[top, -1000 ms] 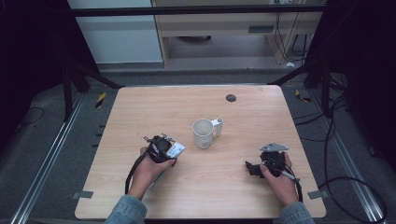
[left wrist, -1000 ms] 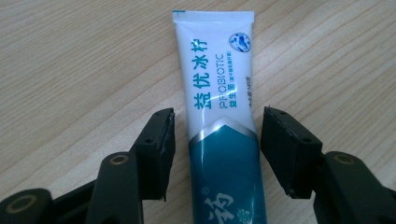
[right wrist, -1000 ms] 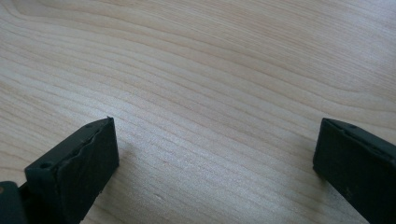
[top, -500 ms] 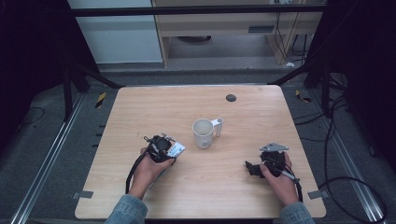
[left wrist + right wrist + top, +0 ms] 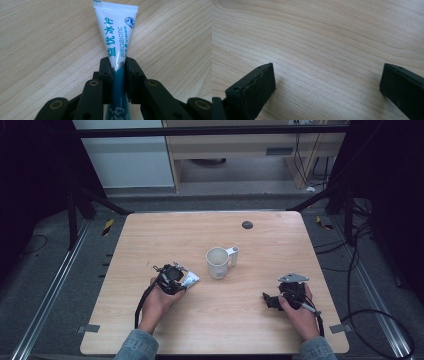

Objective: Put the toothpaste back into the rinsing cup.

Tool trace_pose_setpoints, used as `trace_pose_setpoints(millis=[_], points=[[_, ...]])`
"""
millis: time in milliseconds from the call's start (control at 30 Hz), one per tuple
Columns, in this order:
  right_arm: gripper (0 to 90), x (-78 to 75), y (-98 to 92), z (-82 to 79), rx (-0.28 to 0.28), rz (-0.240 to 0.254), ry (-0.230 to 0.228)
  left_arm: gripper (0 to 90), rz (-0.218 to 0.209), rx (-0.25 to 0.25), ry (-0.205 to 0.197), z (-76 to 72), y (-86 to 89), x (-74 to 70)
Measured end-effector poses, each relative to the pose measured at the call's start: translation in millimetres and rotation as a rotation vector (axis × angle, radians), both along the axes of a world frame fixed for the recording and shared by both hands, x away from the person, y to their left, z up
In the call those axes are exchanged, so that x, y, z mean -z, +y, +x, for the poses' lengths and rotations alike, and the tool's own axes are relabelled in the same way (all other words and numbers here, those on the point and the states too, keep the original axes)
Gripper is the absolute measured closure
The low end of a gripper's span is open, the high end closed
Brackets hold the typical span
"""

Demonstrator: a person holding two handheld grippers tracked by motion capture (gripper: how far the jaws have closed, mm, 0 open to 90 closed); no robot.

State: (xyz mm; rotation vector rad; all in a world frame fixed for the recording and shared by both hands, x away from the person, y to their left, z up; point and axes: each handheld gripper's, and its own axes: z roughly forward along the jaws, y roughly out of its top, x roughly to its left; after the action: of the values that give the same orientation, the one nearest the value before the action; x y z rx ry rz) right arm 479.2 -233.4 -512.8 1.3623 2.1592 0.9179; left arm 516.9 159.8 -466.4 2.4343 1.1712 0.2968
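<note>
A white and teal toothpaste tube [image 5: 115, 30] lies on the wooden table [image 5: 175, 235], its flat crimped end pointing away from my left gripper [image 5: 117, 62]. The jaws have just been closing and now pinch the tube's teal part between their pads. In the high view the left gripper [image 5: 176, 276] sits left of a white mug [image 5: 217, 262], with the tube [image 5: 190, 280] poking out toward the mug. My right gripper [image 5: 268, 300] rests at the front right of the table, held by a hand. Its jaws [image 5: 327, 80] stand wide open over bare wood with nothing between them.
The mug stands upright near the table's middle with its handle to the right. A small dark round spot [image 5: 247, 224] marks the far part of the tabletop. Cables trail from both grippers toward the table's front edge.
</note>
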Motion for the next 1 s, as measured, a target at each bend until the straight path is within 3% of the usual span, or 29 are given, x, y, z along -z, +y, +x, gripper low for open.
trace_pose_setpoints(millis=[67,300,1000], points=[[0.4,0.0,0.0,0.0,0.0,0.0,0.0,77.6,-0.002,0.003,0.007,-0.4,0.5,-1.0],[0.4,0.0,0.0,0.0,0.0,0.0,0.0,78.0,-0.034,-0.001,-0.023,-6.8,-0.5,-7.7],[0.4,0.0,0.0,0.1,0.0,0.0,0.0,78.6,-0.076,0.03,-0.12,-8.8,-10.5,-59.1]])
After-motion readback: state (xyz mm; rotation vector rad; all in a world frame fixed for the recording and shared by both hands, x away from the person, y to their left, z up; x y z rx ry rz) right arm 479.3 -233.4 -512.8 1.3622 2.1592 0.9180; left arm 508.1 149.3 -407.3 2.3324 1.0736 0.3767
